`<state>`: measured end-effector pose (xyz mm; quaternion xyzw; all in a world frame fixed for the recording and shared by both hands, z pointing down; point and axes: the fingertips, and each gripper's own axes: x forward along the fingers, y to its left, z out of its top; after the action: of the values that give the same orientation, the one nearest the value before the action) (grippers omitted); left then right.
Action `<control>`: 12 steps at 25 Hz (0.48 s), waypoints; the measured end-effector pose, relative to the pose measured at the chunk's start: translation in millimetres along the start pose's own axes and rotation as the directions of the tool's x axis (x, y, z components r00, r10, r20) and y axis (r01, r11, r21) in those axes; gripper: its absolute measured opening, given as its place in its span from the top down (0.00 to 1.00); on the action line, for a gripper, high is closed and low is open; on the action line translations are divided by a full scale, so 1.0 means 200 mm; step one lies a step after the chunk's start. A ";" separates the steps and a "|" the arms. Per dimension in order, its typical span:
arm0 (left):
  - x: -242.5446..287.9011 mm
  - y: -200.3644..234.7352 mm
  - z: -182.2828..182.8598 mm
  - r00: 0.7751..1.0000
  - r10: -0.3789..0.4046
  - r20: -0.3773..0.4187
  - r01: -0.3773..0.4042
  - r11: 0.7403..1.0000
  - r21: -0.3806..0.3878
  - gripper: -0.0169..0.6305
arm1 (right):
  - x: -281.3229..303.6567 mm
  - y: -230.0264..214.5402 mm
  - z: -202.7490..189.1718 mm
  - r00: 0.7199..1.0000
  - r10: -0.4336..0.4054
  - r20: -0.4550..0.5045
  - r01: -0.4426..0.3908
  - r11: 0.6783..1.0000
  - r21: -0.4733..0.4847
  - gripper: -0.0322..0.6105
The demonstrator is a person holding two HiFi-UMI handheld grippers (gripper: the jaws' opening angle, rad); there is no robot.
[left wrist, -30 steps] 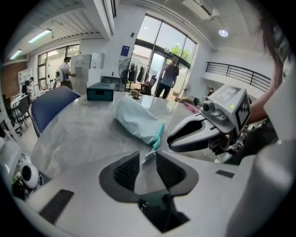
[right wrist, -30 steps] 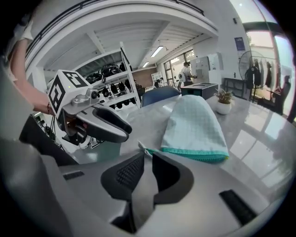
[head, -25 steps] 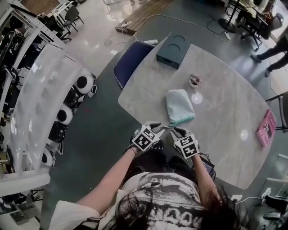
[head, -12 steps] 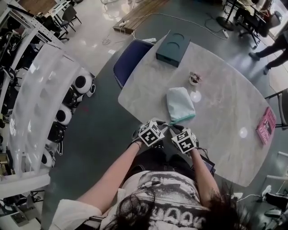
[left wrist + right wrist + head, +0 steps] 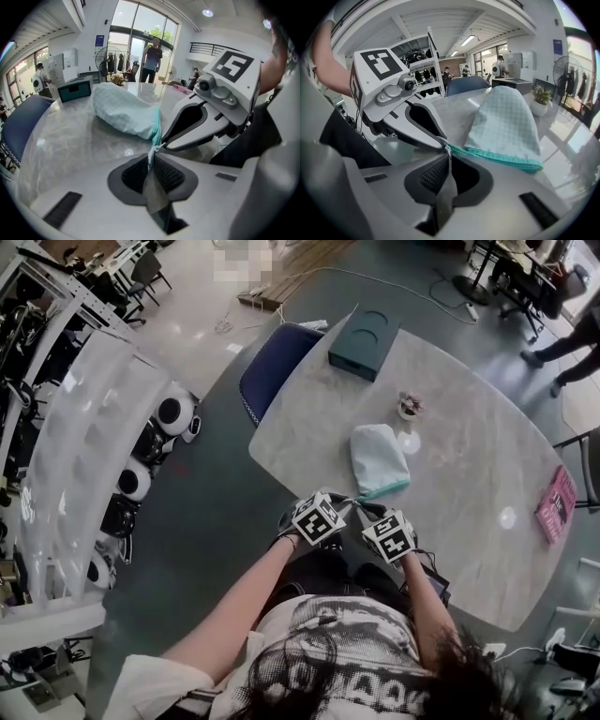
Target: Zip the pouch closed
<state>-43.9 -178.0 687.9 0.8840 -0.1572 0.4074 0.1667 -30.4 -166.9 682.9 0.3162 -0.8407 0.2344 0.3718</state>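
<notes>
A pale mint pouch [image 5: 378, 457] with a teal zipper edge [image 5: 506, 158] lies on the marble table [image 5: 469, 474], its zipper side toward me. Both grippers meet at its near left corner by the table's front edge. My left gripper [image 5: 151, 157] has just been closing and is now shut on the thin tab at the zipper's end. My right gripper [image 5: 449, 154] is shut on the small zipper pull right beside it. In the head view the left gripper [image 5: 345, 503] and the right gripper [image 5: 362, 509] almost touch at the tips.
A dark teal box [image 5: 364, 341] sits at the table's far edge and a small potted plant [image 5: 409, 407] stands just beyond the pouch. A pink book [image 5: 555, 505] lies at the right edge. A blue chair [image 5: 272, 367] stands at the far left corner.
The two grippers have drawn closer together at the pouch's near corner, the left one shifting slightly right. The pouch has stayed where it lay.
</notes>
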 end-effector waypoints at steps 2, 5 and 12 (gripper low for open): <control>0.00 -0.02 0.00 1.000 -0.012 0.000 0.012 1.000 0.004 0.90 | 0.01 0.01 0.01 1.000 0.013 -0.002 -0.013 1.000 -0.002 0.94; 0.00 -0.05 0.01 1.000 -0.017 -0.001 0.017 1.000 0.010 0.91 | 0.02 0.01 -0.01 1.000 0.007 -0.023 -0.007 1.000 -0.004 0.94; -0.01 -0.05 0.00 1.000 -0.019 -0.003 0.019 1.000 0.008 0.94 | 0.01 0.01 -0.01 1.000 -0.004 -0.026 0.003 1.000 -0.010 0.94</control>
<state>-41.7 -169.4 684.3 0.8854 -0.1470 0.4080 0.1672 -32.0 -165.2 686.5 0.3127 -0.8364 0.2336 0.3848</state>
